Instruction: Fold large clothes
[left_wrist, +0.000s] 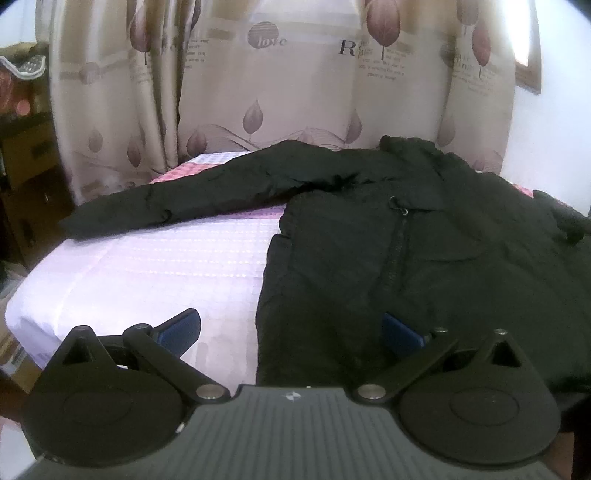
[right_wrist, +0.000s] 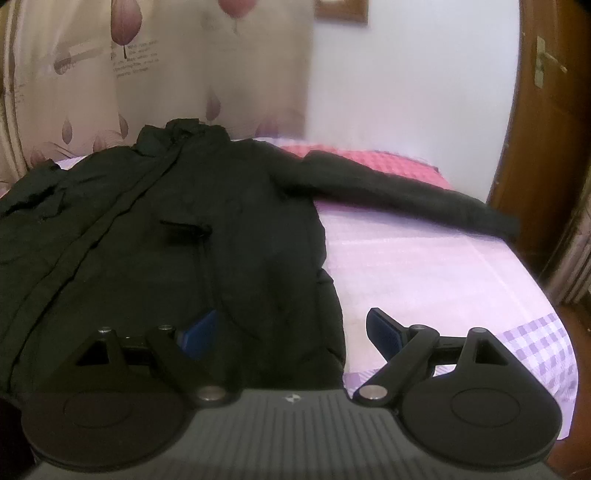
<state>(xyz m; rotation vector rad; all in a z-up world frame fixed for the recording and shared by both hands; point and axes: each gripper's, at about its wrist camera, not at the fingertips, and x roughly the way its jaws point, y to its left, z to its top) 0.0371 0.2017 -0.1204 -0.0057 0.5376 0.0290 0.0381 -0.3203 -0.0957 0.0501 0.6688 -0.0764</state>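
A large black padded jacket (left_wrist: 424, 258) lies flat, front up, on the pink-and-lilac checked bedsheet (left_wrist: 147, 266), filling the frame's centre with sleeves spread. The left gripper (left_wrist: 291, 332) and right gripper (right_wrist: 291, 332), both spread wide, straddle its lower side edges, probably to pinch the hem corners.

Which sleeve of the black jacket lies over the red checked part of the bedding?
The sleeve in the right wrist view; the other sleeve lies mostly over pale lilac.

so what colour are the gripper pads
Blue, clearest in the left wrist view on the left gripper pads.
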